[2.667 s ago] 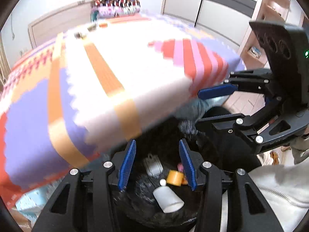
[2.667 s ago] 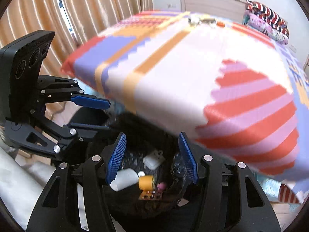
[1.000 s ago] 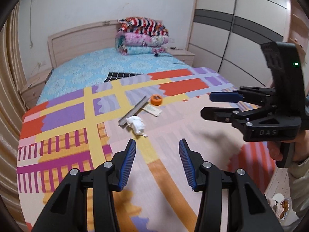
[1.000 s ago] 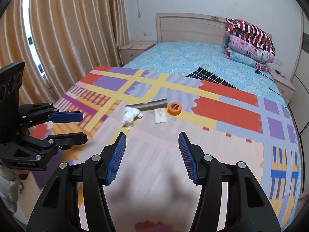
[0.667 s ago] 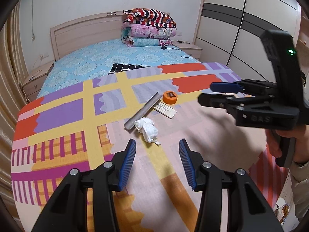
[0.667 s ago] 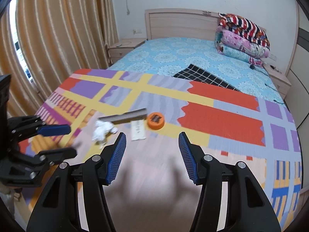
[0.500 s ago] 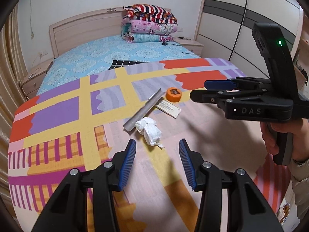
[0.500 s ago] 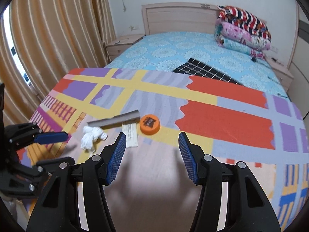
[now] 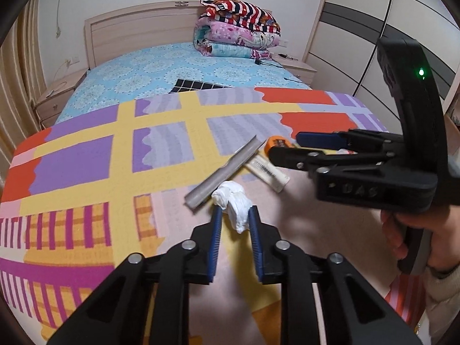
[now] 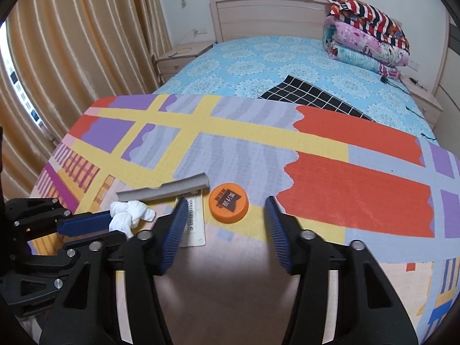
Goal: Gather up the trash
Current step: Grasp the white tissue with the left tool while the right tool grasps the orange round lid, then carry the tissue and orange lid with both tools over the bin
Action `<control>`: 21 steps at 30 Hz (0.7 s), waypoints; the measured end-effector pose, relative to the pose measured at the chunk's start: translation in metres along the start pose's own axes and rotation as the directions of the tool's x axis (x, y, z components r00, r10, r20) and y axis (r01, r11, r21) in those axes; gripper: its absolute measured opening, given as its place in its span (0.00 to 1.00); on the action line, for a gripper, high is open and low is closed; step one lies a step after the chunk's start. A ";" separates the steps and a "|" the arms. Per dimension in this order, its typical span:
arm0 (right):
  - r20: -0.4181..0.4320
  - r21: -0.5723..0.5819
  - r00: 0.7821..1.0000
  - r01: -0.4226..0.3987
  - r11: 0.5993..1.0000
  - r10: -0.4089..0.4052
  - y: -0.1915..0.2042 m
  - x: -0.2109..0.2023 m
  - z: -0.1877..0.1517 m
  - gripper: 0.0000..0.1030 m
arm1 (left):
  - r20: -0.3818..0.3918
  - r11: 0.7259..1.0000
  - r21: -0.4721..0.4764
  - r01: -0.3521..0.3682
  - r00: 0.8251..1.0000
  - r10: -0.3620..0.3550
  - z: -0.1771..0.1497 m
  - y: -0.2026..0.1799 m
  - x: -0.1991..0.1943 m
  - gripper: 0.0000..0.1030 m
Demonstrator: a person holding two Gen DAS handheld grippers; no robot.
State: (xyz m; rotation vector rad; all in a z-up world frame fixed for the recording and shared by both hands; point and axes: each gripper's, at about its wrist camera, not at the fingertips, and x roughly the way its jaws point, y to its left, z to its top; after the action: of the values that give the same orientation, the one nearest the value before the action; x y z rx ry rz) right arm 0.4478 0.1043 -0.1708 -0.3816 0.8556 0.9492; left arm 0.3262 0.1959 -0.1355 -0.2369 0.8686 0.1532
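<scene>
On the patchwork blanket (image 9: 161,149) lie a crumpled white tissue wad (image 9: 238,201), a grey strip (image 9: 227,169), a white label card (image 9: 268,172) and an orange cap (image 10: 228,202). My left gripper (image 9: 235,209) is closing, and its blue pads touch both sides of the tissue wad (image 10: 129,214). My right gripper (image 10: 224,201) is also closing. The orange cap sits between its fingertips, clear of both pads. In the left wrist view the right gripper (image 9: 284,146) hovers over the cap (image 9: 276,142), held by a person's hand (image 9: 417,238).
Folded quilts (image 9: 238,28) are stacked by the headboard (image 10: 267,14). A black checked cloth (image 10: 313,95) lies on the blue sheet. Curtains (image 10: 72,43) hang on the left, a wardrobe (image 9: 388,28) stands on the right, and a nightstand (image 10: 178,54) is beside the bed.
Both grippers came forward and down over the blanket to the litter. The left jaws narrowed onto the tissue wad; the right jaws narrowed around the orange cap.
</scene>
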 end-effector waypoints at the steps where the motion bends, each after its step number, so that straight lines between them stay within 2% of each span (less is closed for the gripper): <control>1: -0.004 -0.003 1.000 0.005 1.000 -0.005 0.001 0.002 0.000 0.44 | -0.002 1.000 0.002 0.000 1.000 0.000 0.002 -0.001 0.001 0.15; 5: -0.001 0.002 1.000 0.017 1.000 -0.017 -0.001 0.006 0.002 0.36 | -0.005 1.000 0.006 0.000 1.000 0.000 0.005 -0.006 0.004 0.08; 7: 0.002 0.009 1.000 0.022 1.000 -0.022 -0.002 0.005 0.003 0.29 | -0.003 1.000 0.011 -0.003 1.000 0.003 0.004 -0.008 0.005 0.06; 15: 0.021 0.037 1.000 0.013 0.999 -0.014 -0.005 -0.003 -0.004 0.29 | 0.021 1.000 0.019 0.013 1.000 -0.014 -0.005 -0.014 -0.008 0.05; 21: 0.037 0.042 0.999 0.000 0.999 -0.001 -0.002 -0.025 -0.018 0.29 | 0.047 0.999 0.034 0.014 0.999 -0.016 -0.018 -0.025 -0.029 0.05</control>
State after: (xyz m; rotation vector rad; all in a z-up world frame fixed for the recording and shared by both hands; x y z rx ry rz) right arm 0.4339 0.0781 -0.1627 -0.3269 0.8400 0.9338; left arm 0.3004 0.1658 -0.1204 -0.2074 0.8212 0.1296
